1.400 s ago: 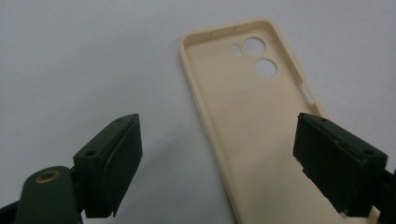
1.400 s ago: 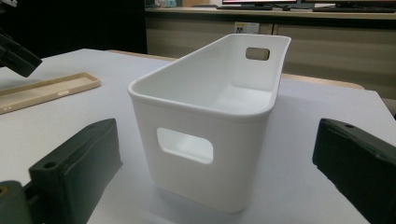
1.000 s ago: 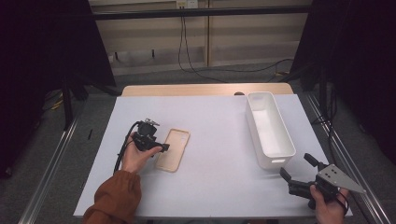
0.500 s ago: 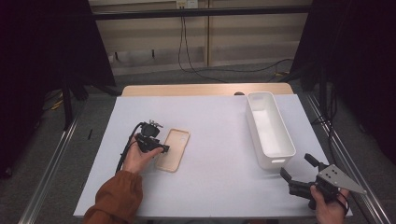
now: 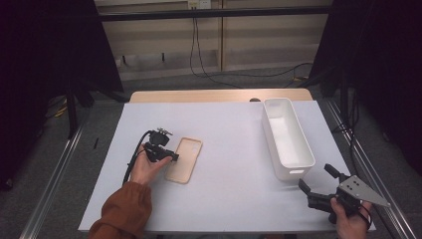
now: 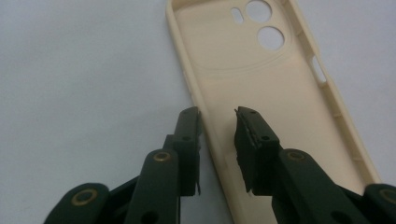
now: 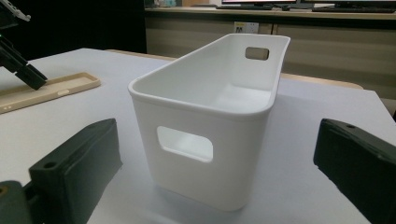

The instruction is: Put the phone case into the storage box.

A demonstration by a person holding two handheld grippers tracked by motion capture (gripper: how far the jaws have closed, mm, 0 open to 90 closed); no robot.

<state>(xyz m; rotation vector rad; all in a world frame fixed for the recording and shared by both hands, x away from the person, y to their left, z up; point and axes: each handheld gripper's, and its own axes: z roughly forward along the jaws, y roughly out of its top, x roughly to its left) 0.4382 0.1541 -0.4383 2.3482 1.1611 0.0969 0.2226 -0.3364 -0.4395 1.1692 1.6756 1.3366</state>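
Between left tongs (image 6: 217,140): phone case (image 6: 261,79) edge.

My jaws stand wide apart, one at each bottom corner, with nothing between them. Ahead, a white bin (image 7: 205,140) stands upright on the pale surface (image 7: 308,140), its near end facing me with a handle slot cut through it and another slot in the far end. Far left, a beige phone case (image 7: 51,91) lies flat, the other gripper (image 7: 21,65) down at its rim.
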